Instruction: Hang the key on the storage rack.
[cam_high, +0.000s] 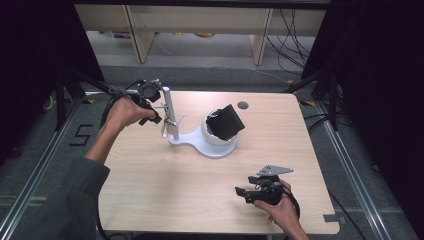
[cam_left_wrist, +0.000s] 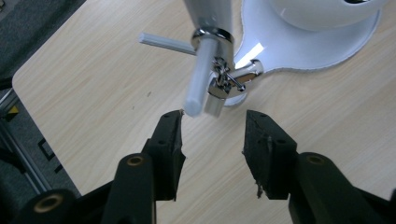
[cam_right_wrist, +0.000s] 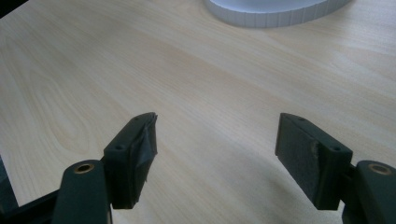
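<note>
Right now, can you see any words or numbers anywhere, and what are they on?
"5": a big dark number marked on the grey floor left of the table.
No words, labels or brands can be read on the table, the white stand or either gripper.

From above I see the worktop (cam_high: 165, 185) evenly lit by overhead light, while the room's sides fall into black. Shadows stay soft. Glare flashes on the chrome fitting (cam_left_wrist: 243, 72). My near tongs (cam_left_wrist: 212, 135) look slightly soft; the high view is grainy.
</note>
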